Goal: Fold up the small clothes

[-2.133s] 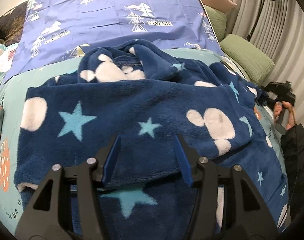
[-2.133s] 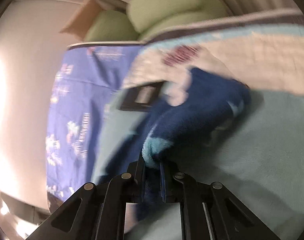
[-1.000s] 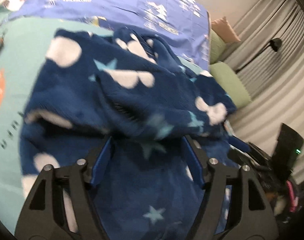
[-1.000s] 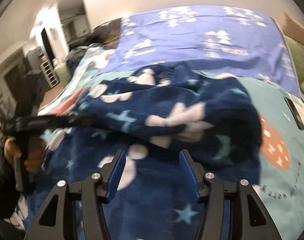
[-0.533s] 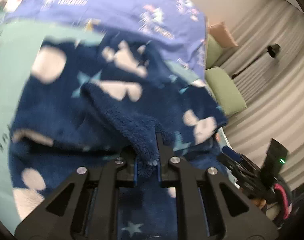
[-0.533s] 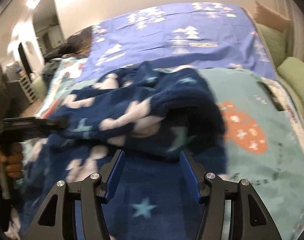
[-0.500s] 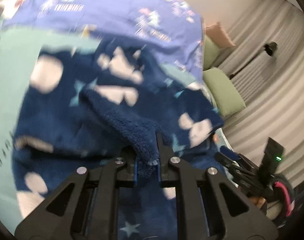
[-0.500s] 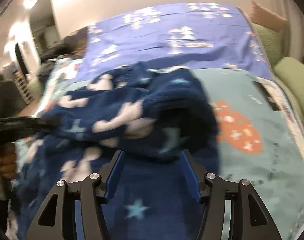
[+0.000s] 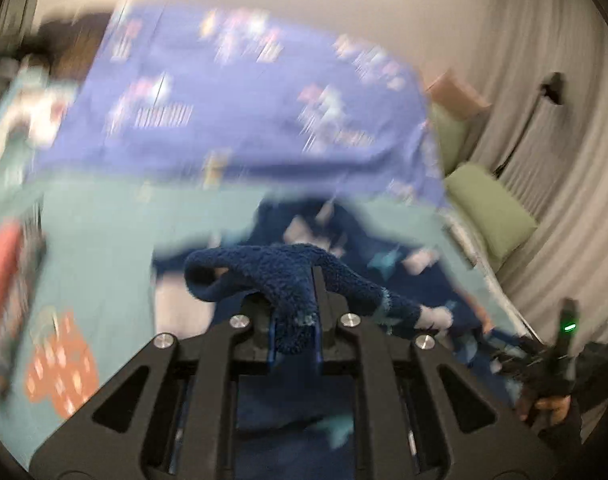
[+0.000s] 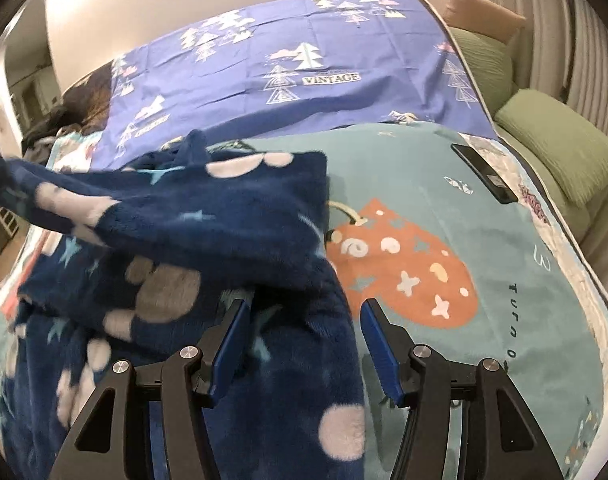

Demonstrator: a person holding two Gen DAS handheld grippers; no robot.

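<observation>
Folding barely begun: my left gripper (image 9: 294, 316), clamped tight on a lifted fold of the navy fleece garment (image 10: 208, 232), draws it up, while my right gripper (image 10: 302, 344) hangs half-open and empty above the garment's unfolded near edge.

left gripper (image 9: 294, 312) now clamped on fleece garment (image 9: 288, 280), its edge lifted off the bed
</observation>
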